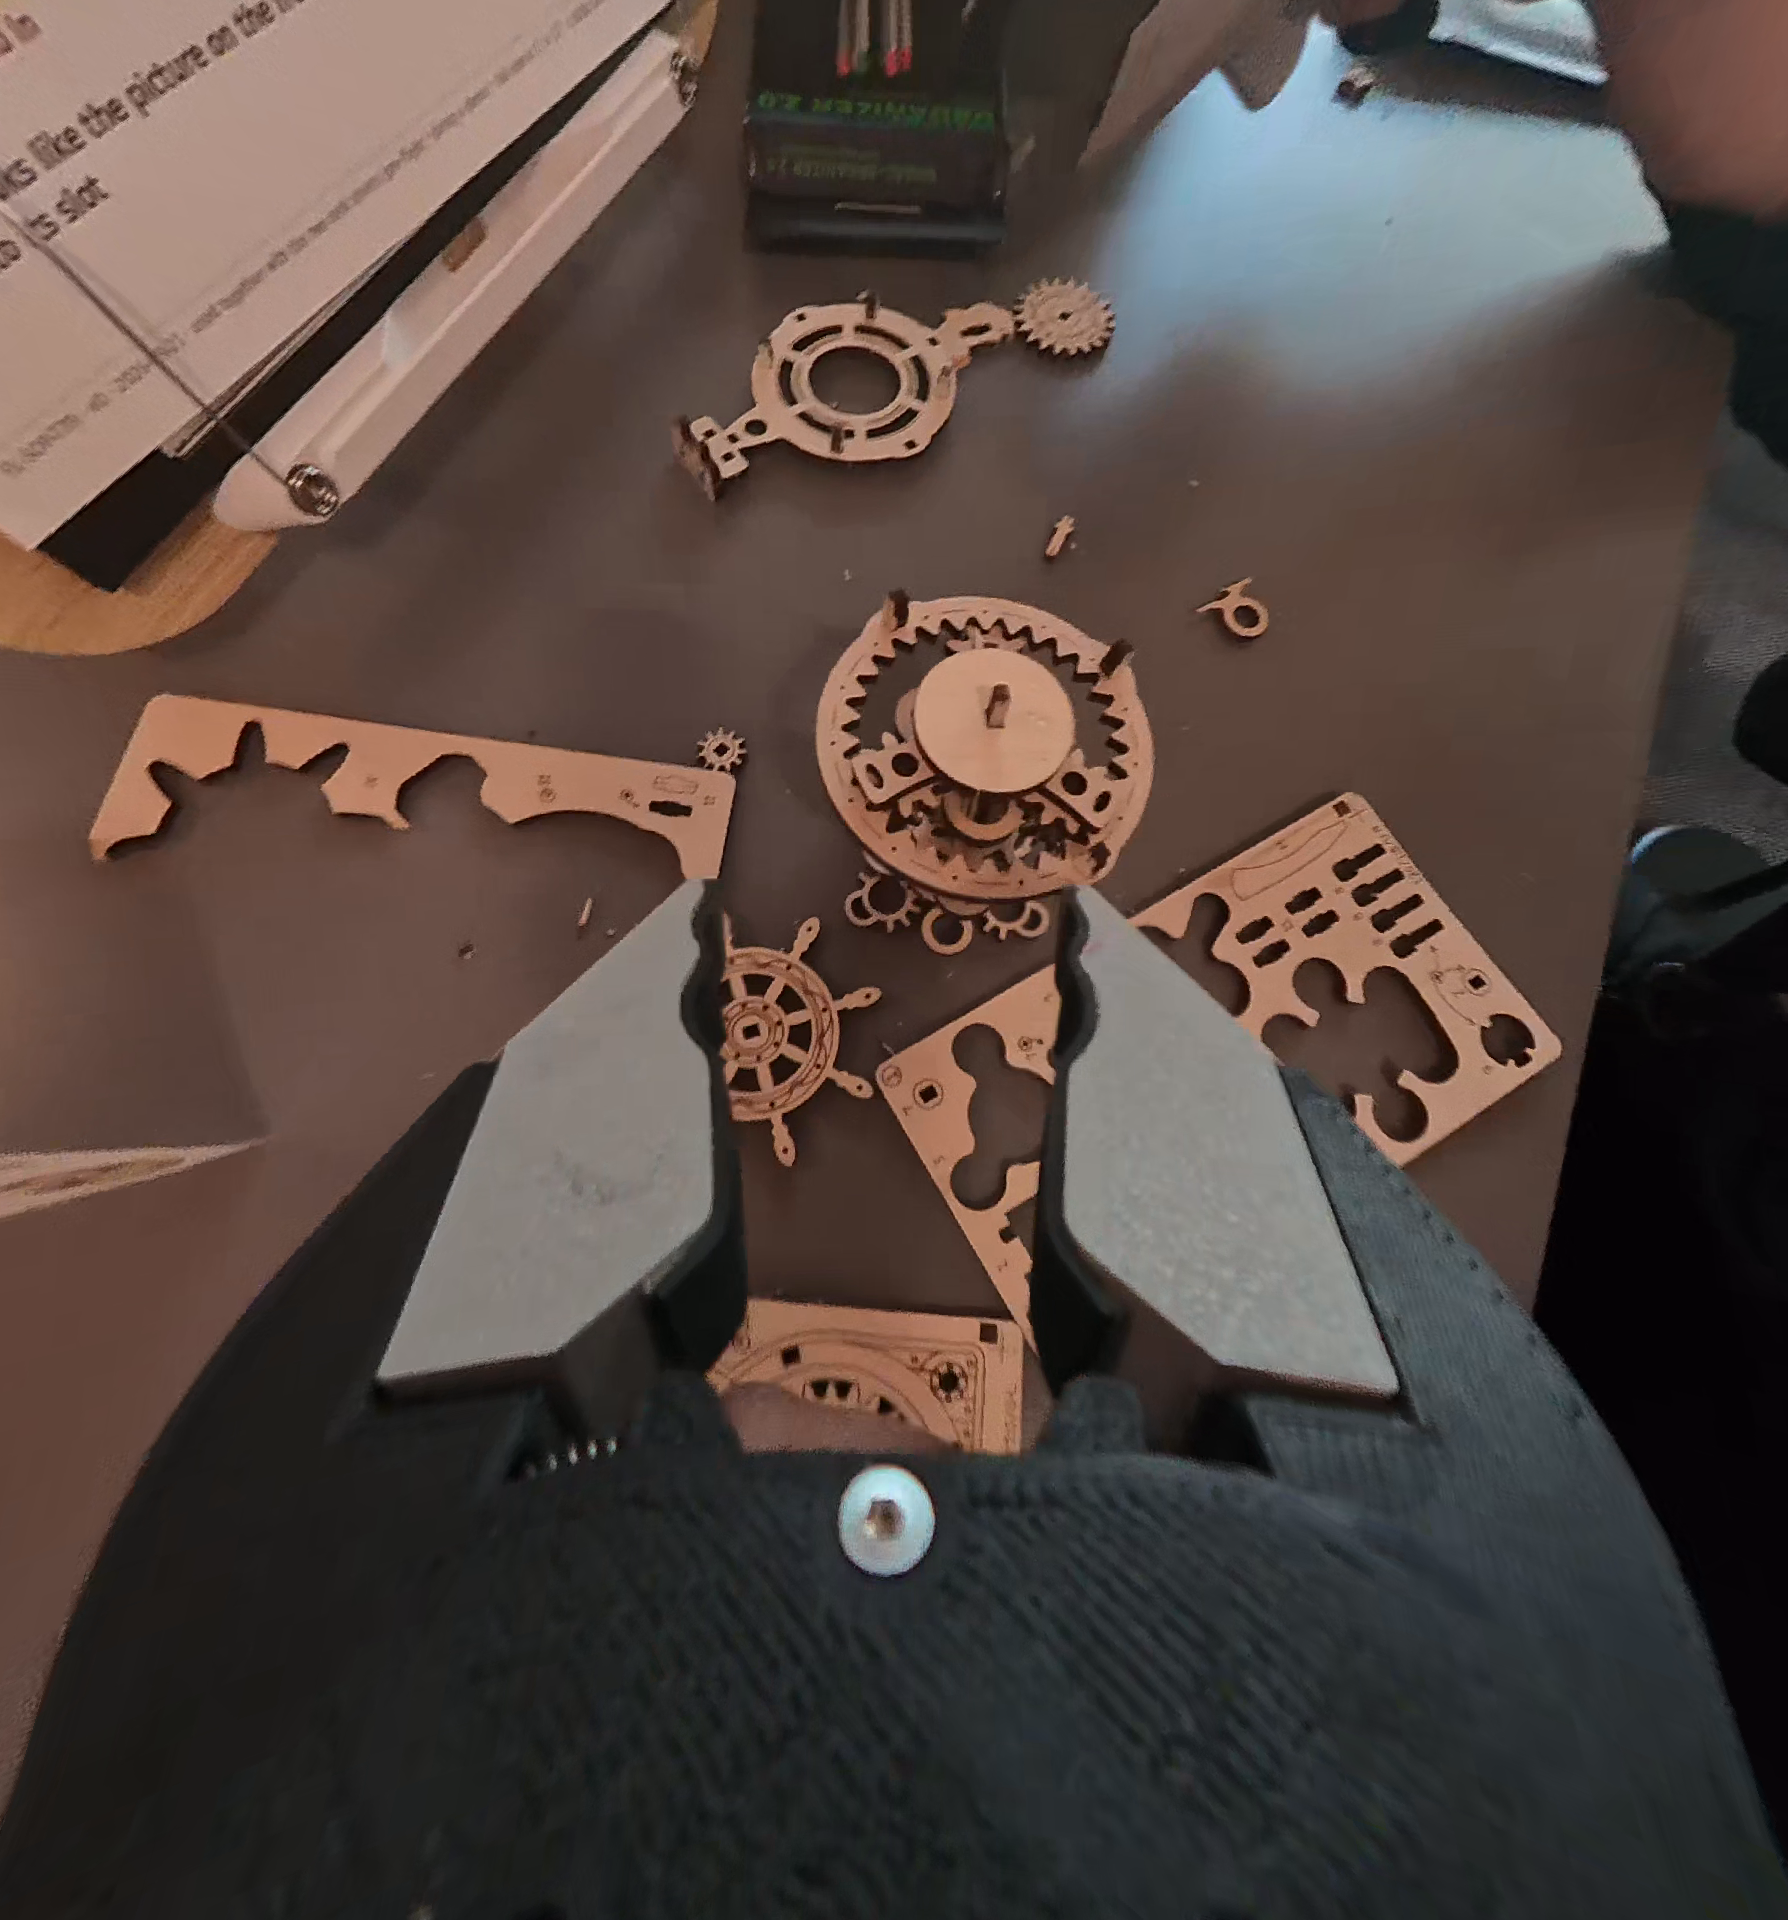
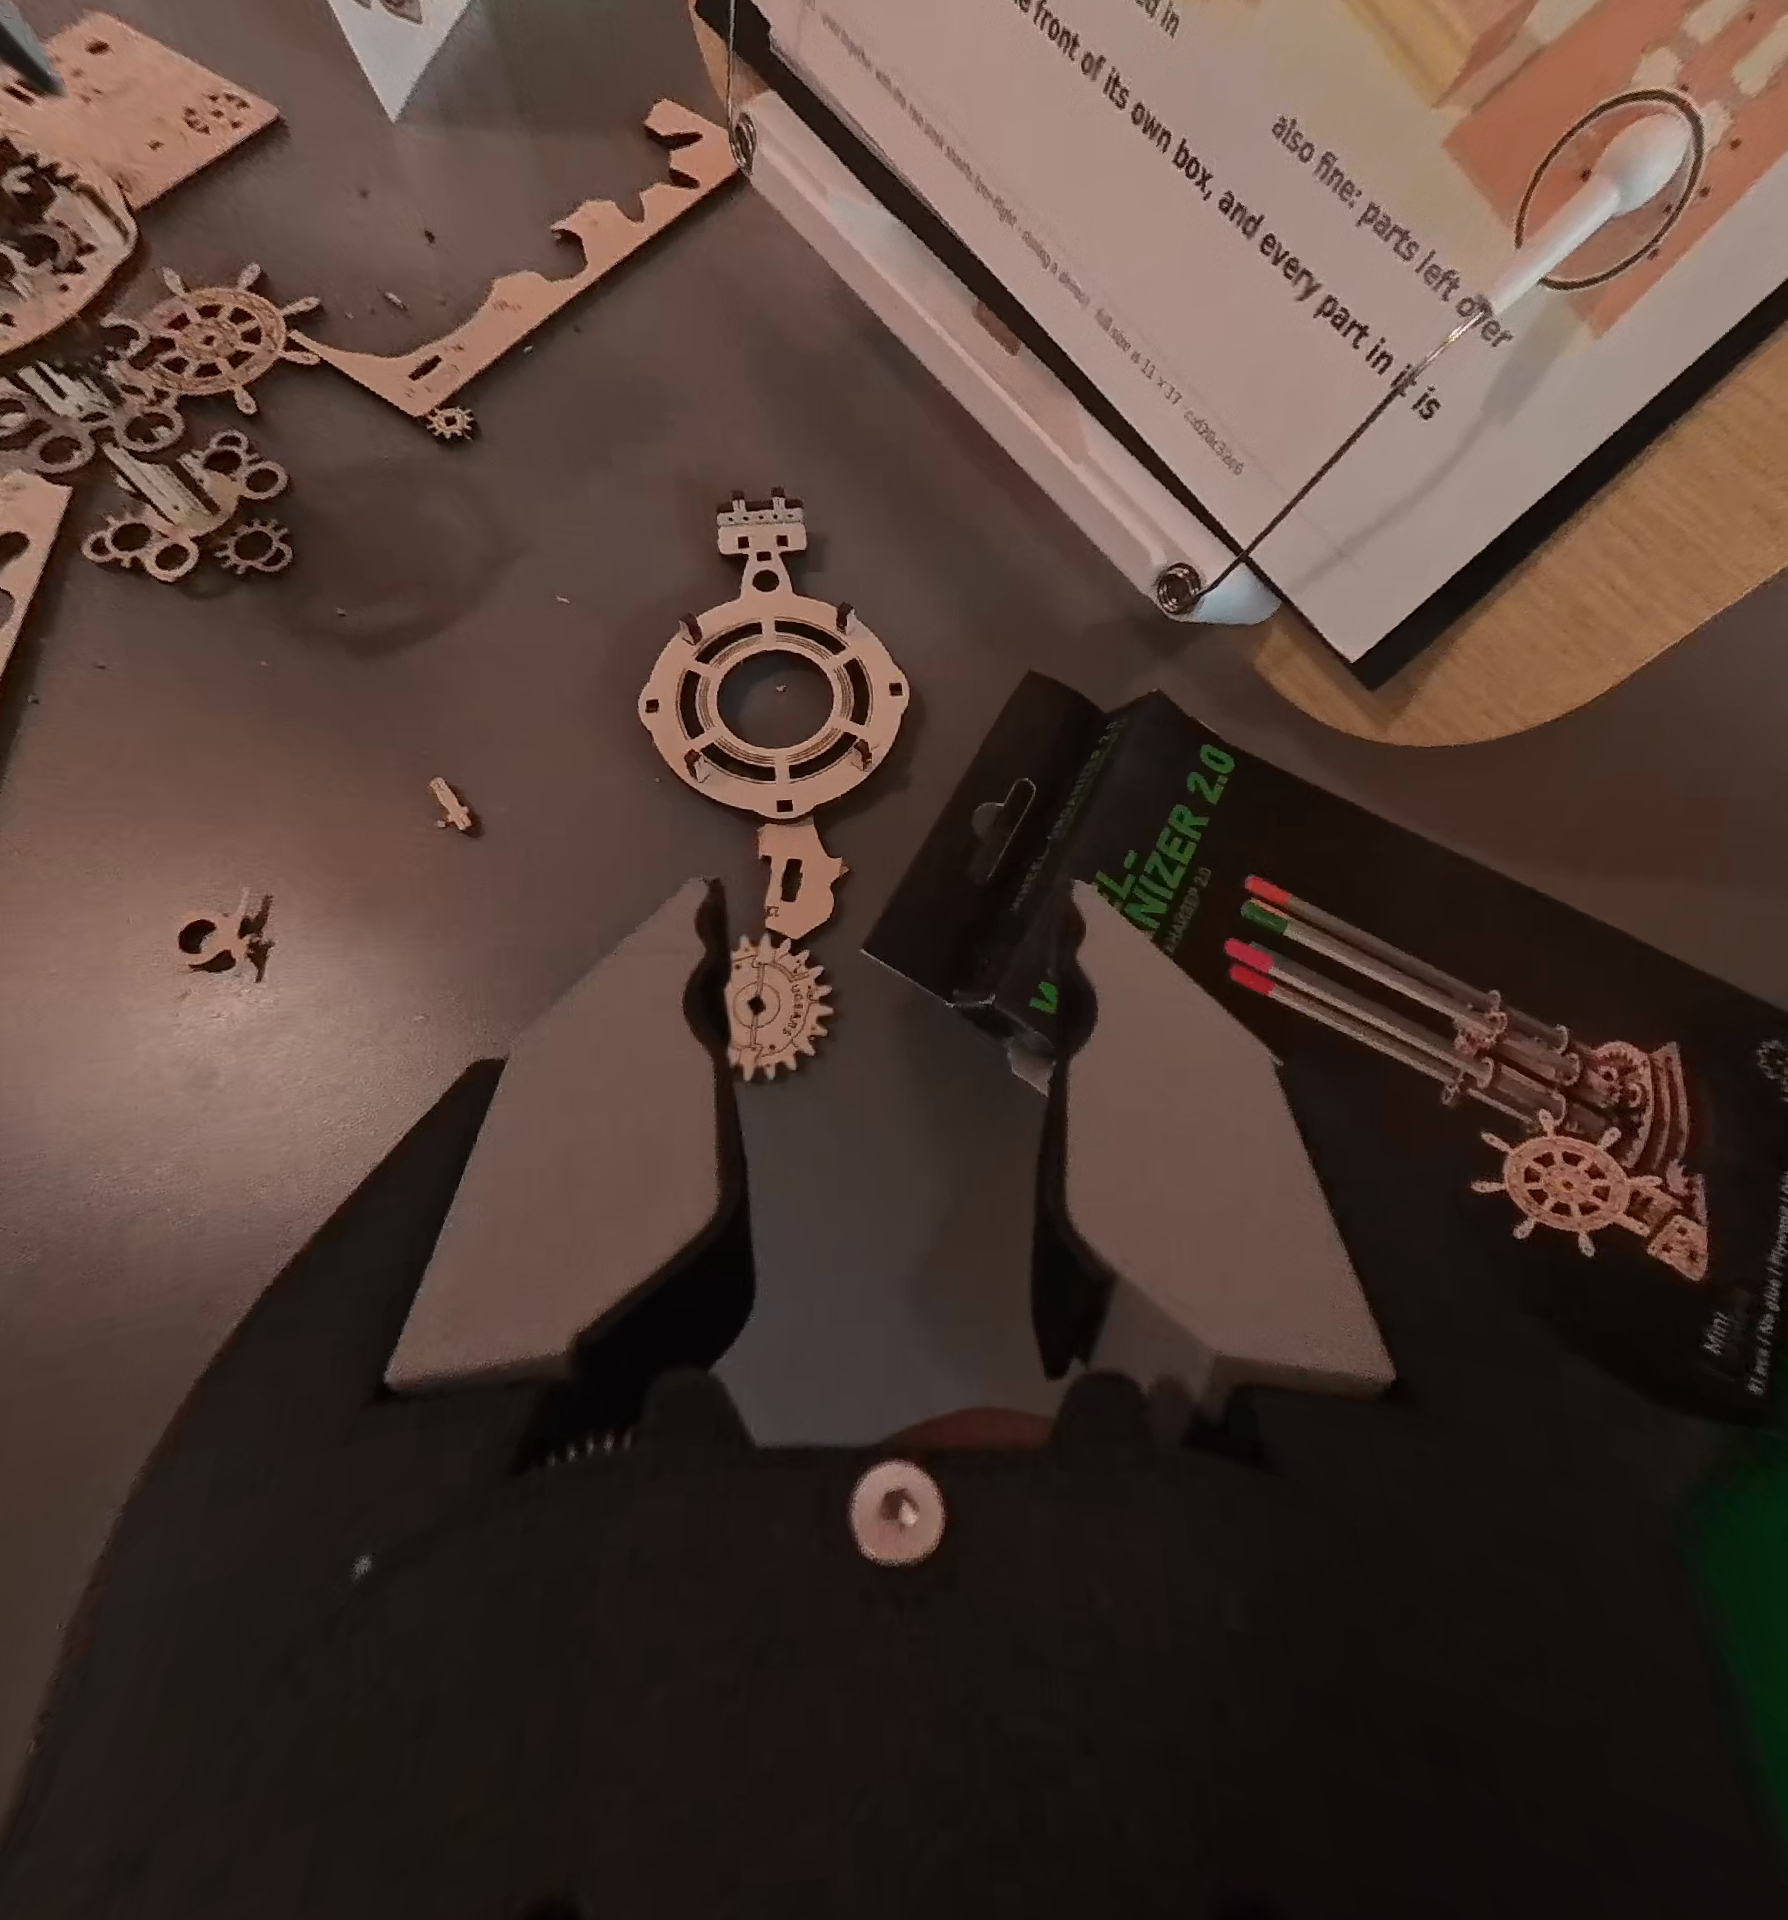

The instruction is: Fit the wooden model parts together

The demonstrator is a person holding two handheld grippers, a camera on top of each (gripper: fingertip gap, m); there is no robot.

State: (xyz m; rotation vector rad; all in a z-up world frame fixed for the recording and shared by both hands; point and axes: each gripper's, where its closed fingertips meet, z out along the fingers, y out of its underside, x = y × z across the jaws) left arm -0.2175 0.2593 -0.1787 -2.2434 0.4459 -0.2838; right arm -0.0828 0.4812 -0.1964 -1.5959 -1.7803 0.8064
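Centre of right wrist frame: ring plate [image 2: 774, 704], long axis vertical, notched end up
Right gripper [image 2: 890, 914]: wide, empty, below plate
Left gripper [image 1: 888, 914]: wide, empty

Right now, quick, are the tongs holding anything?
Left tongs: open, holding nothing, above the ship's wheel.
Right tongs: open, holding nothing, near the small gear.
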